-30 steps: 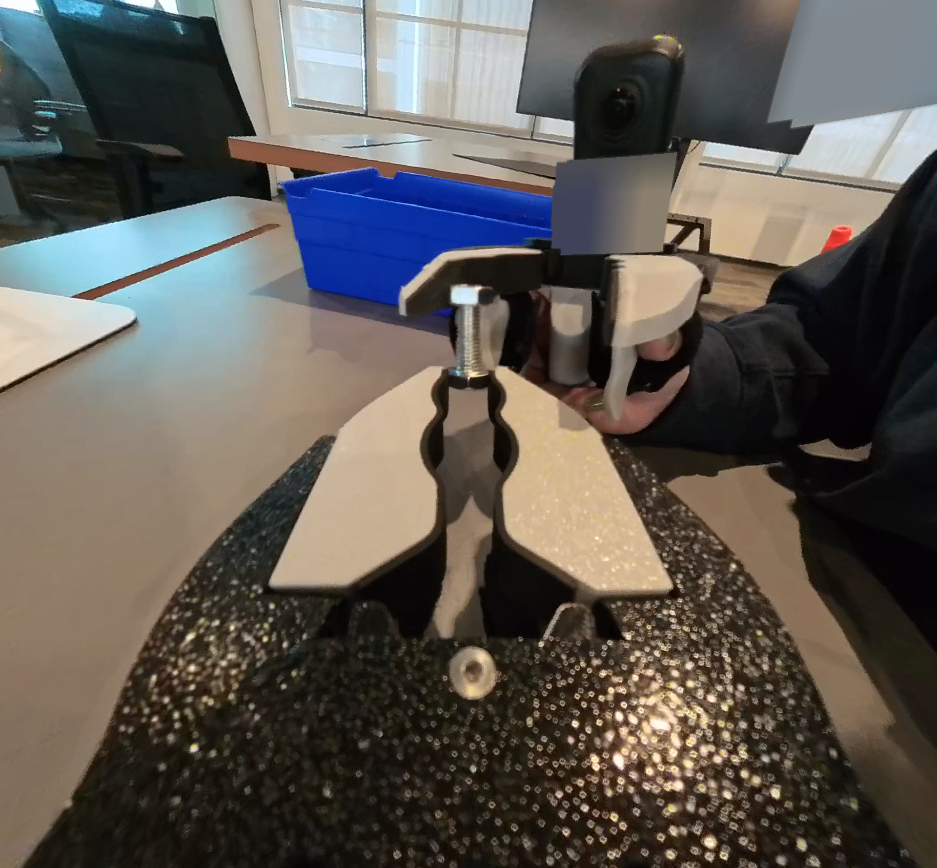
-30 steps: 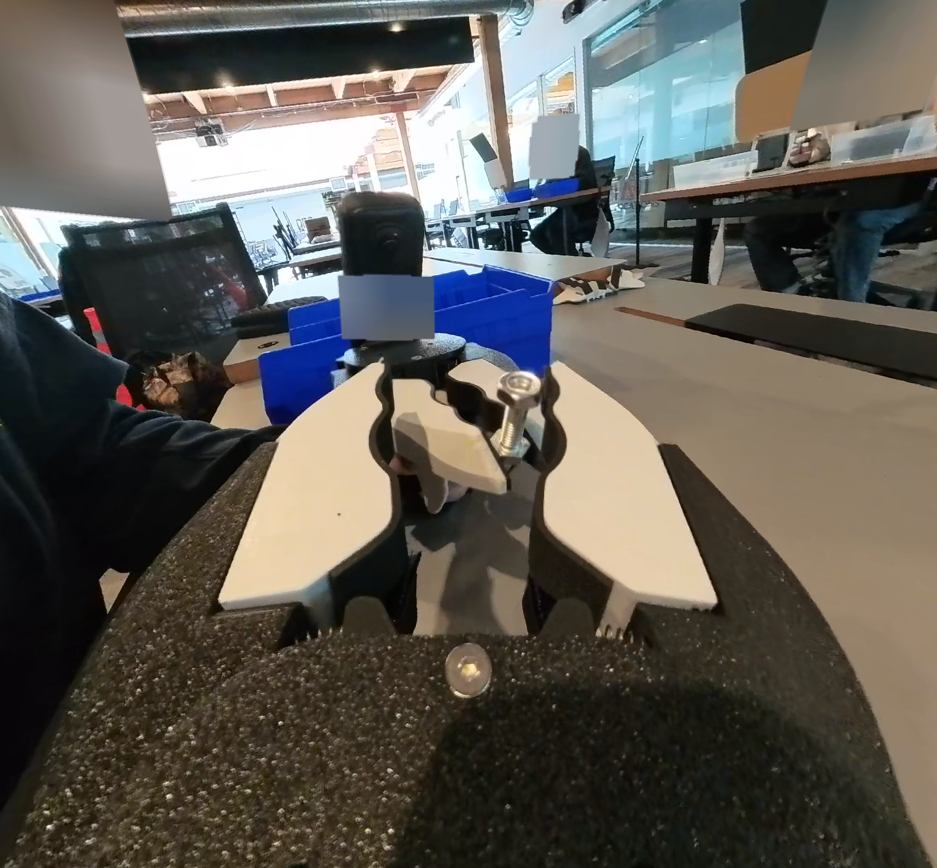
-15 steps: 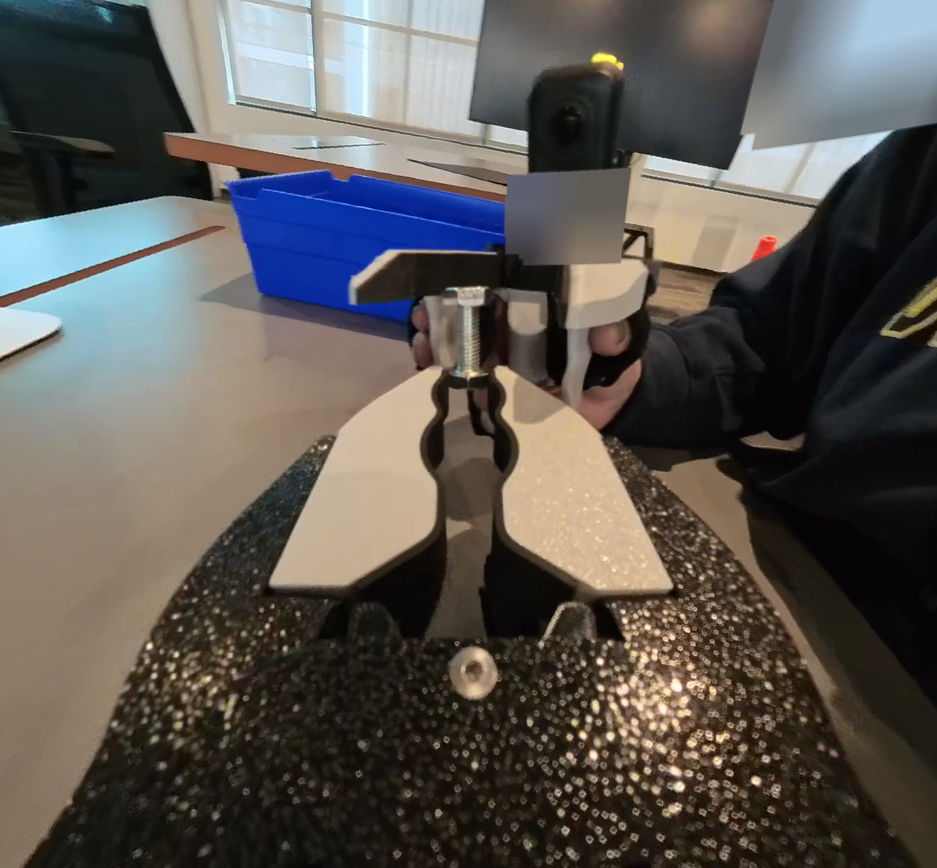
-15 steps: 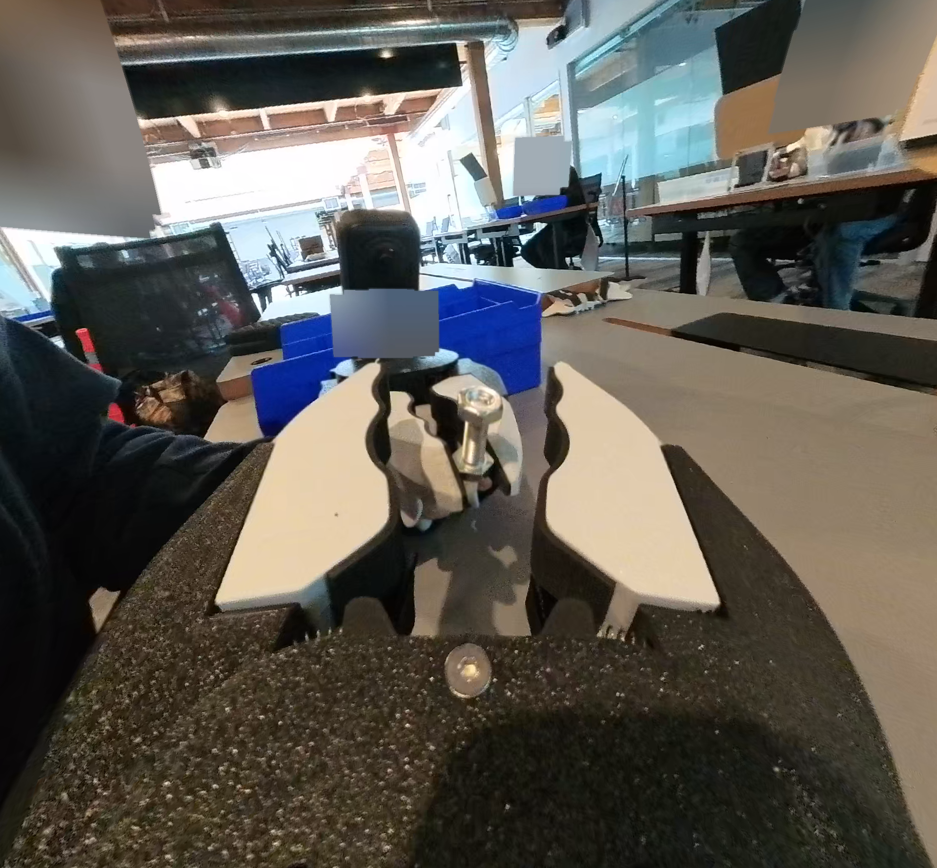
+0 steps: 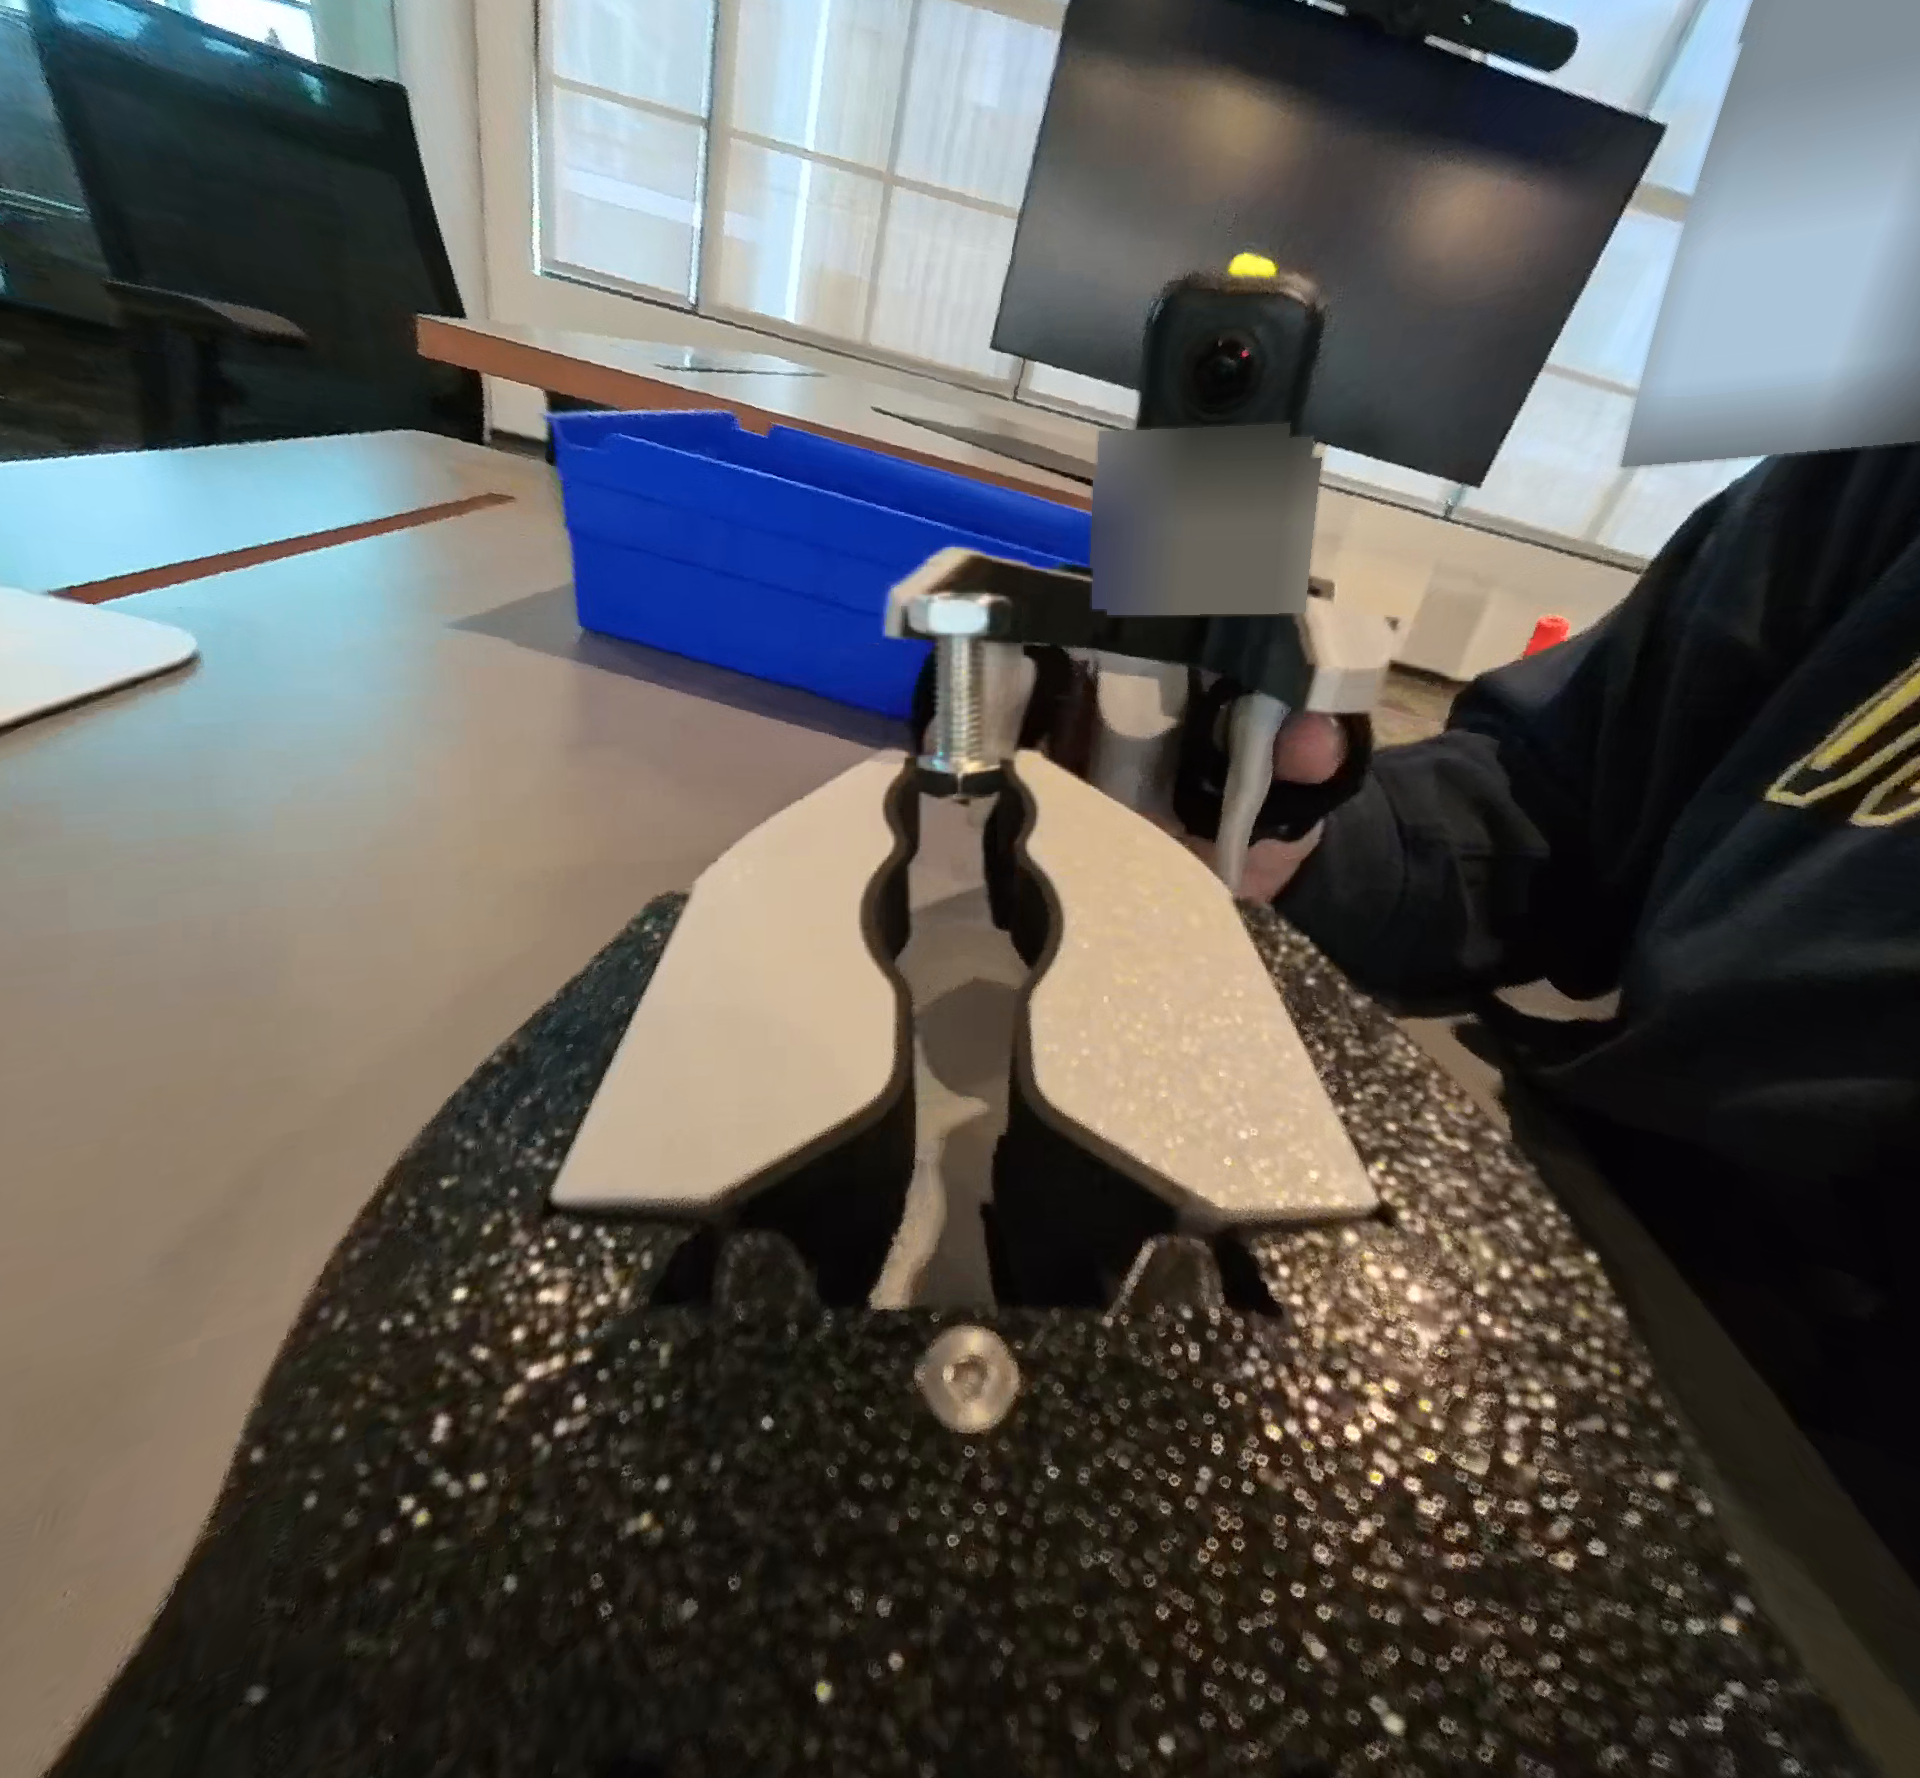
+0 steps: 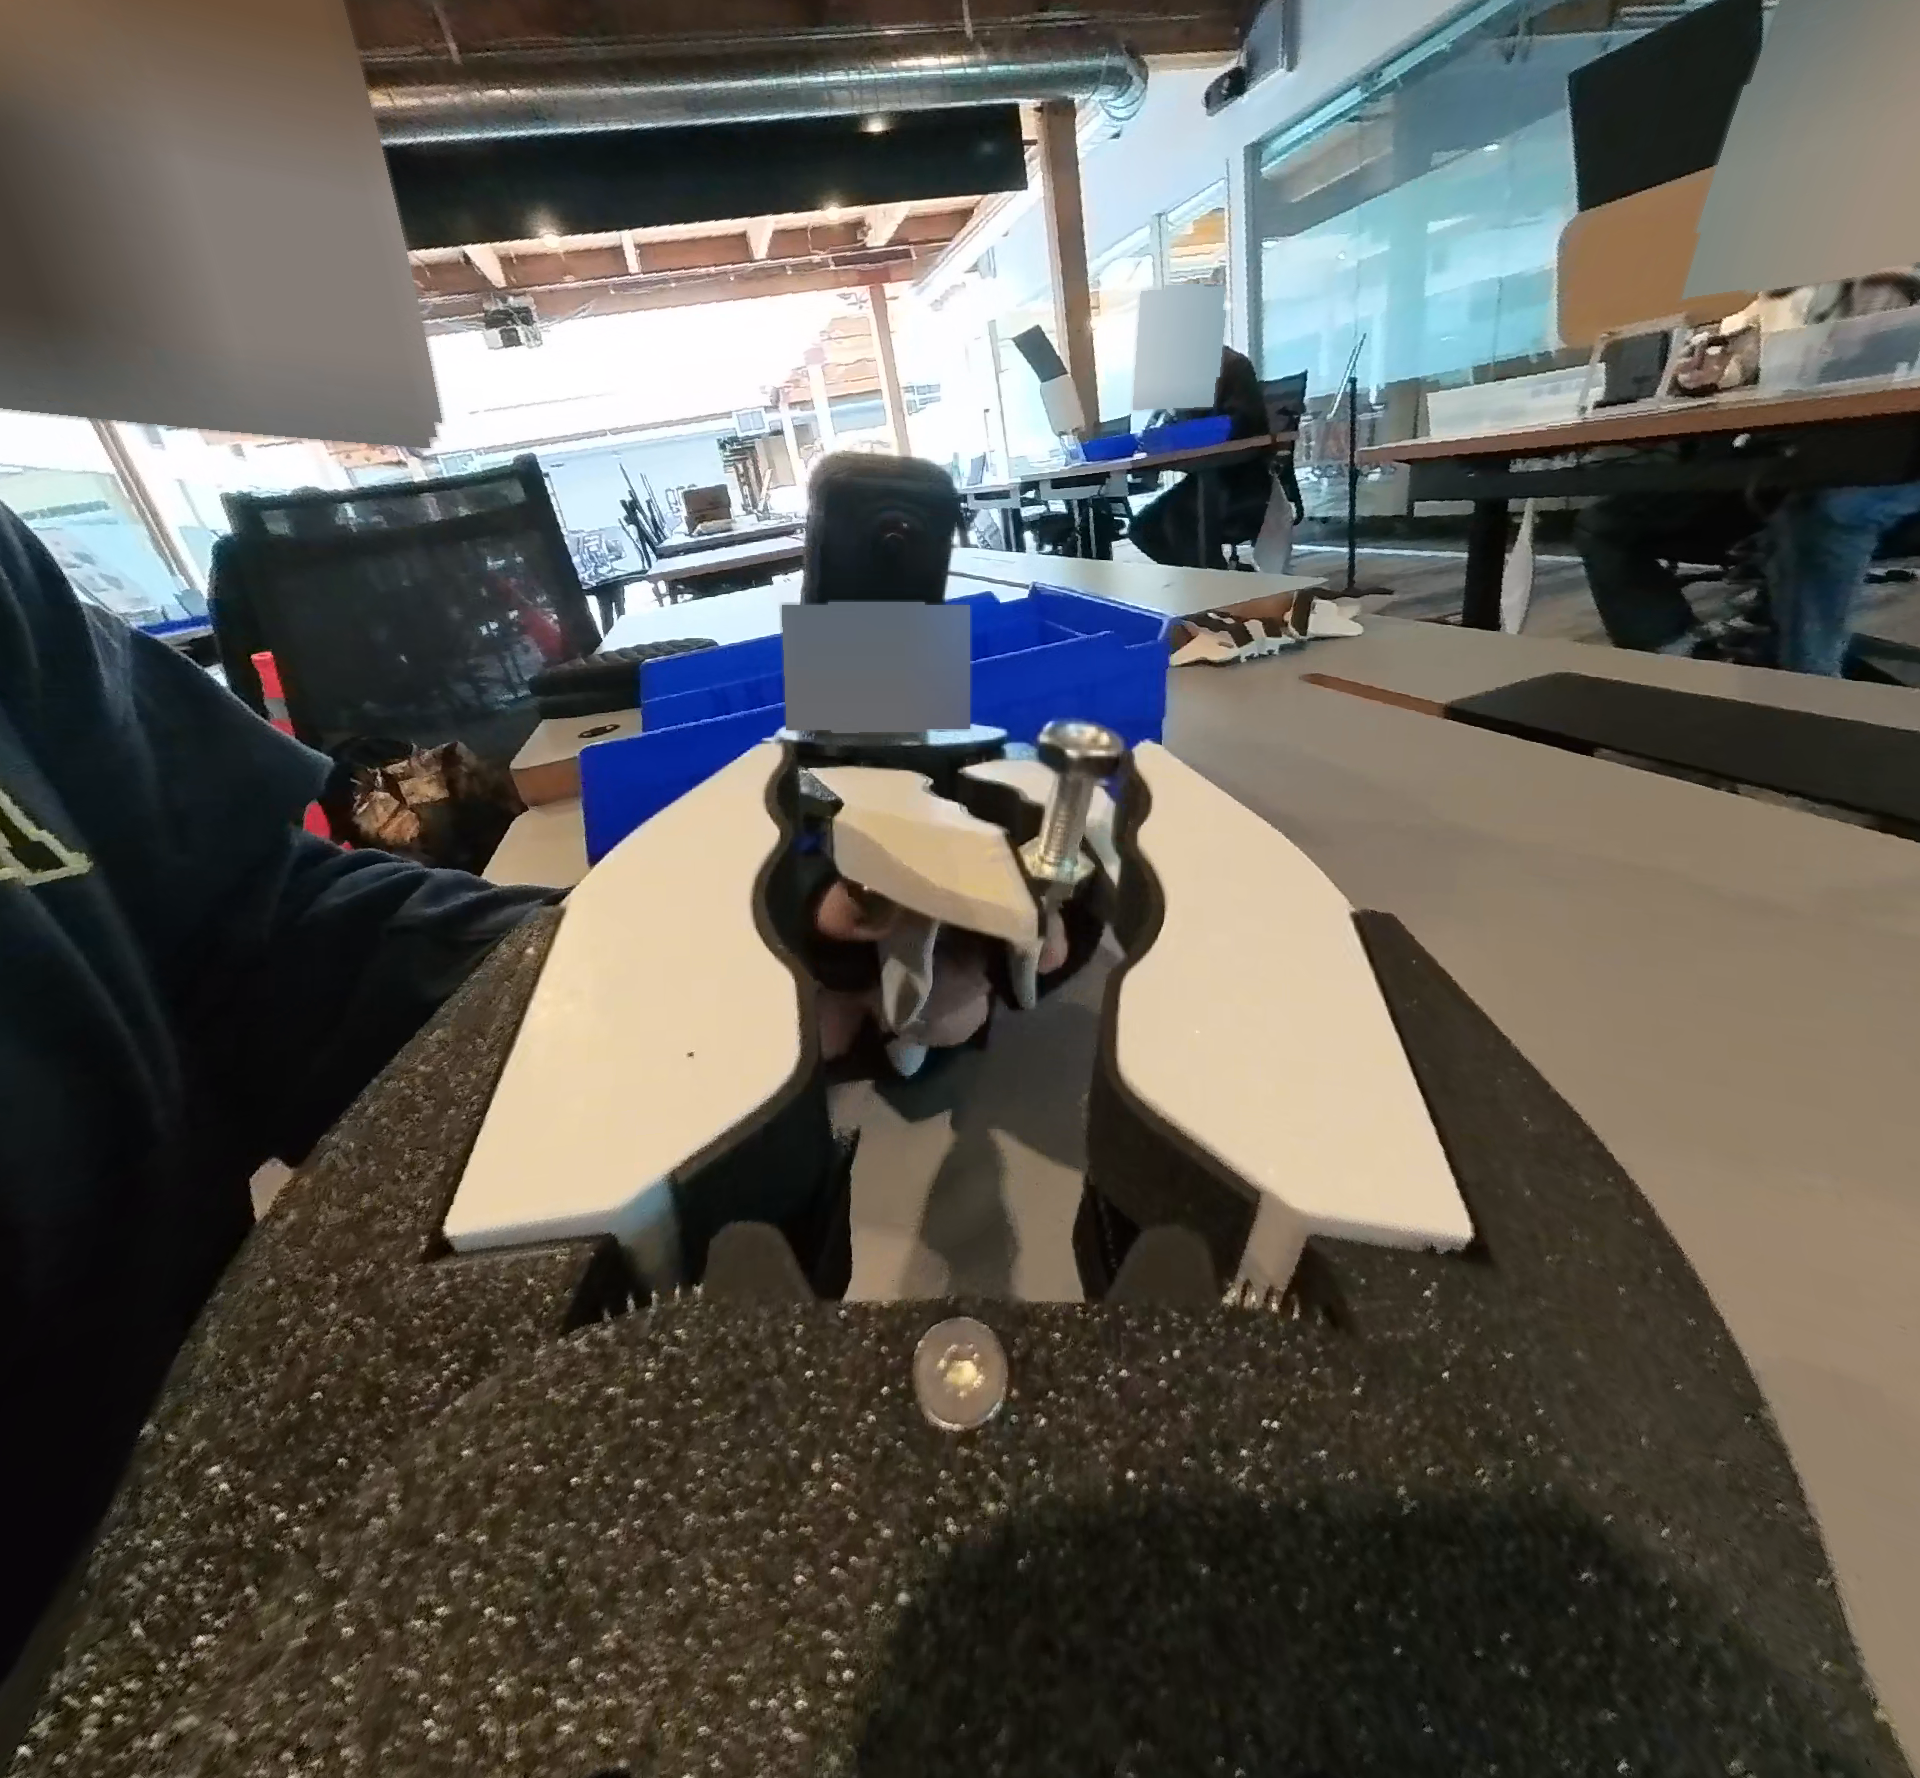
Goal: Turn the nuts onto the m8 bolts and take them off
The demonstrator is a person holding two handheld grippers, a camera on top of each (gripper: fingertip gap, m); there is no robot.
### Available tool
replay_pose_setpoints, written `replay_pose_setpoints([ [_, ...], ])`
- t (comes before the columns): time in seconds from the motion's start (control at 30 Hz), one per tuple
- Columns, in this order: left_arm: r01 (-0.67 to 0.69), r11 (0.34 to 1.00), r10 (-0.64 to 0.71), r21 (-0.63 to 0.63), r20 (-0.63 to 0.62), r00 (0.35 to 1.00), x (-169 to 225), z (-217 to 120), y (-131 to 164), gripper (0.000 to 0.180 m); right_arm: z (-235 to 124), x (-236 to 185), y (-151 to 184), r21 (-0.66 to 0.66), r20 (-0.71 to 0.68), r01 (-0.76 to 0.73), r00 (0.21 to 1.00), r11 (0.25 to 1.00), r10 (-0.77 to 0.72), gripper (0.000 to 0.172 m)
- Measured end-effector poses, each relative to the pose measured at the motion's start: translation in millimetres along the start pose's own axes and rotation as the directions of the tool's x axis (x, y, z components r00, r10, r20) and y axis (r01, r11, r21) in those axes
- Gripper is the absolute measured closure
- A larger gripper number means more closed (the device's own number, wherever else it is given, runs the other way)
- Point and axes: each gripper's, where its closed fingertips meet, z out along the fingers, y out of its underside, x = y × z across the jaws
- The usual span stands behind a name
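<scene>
— The left gripper?
— Its tips pinch the nut under an upright bolt.
— And the right gripper?
— Wide apart around the bolt; the blue bin stands behind, and contact with the bolt head is unclear.

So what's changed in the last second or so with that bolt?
Little. The right gripper stood around the bolt's head, drew aside, and now has one finger back beside it, still open. The left gripper keeps pinching the nut at the bolt's lower end, bolt upright. The blue bin hasn't moved.
</scene>
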Motion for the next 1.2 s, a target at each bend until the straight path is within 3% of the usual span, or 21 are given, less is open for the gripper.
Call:
replay_pose_setpoints([
  [0.17,0.01,1.0,-0.01,0.021,0.012,1.0,-4,-5,-3,0.167,-3,7,-1,0.014,-0.015,-0.044,0.999,0.999,0.044,0.118],
  [0.6,-0.035,0.993,0.019,-0.114,-0.134,0.991,24,14,17,0.167,3,-6,4,-0.012,0.046,-0.018,0.999,1.0,0.018,0.116],
  [1.2,0.007,1.0,-0.007,-0.028,0.006,1.0,-3,-4,2,0.167,-2,3,2,-0.009,0.01,-0.013,1.0,1.0,0.013,0.117],
])
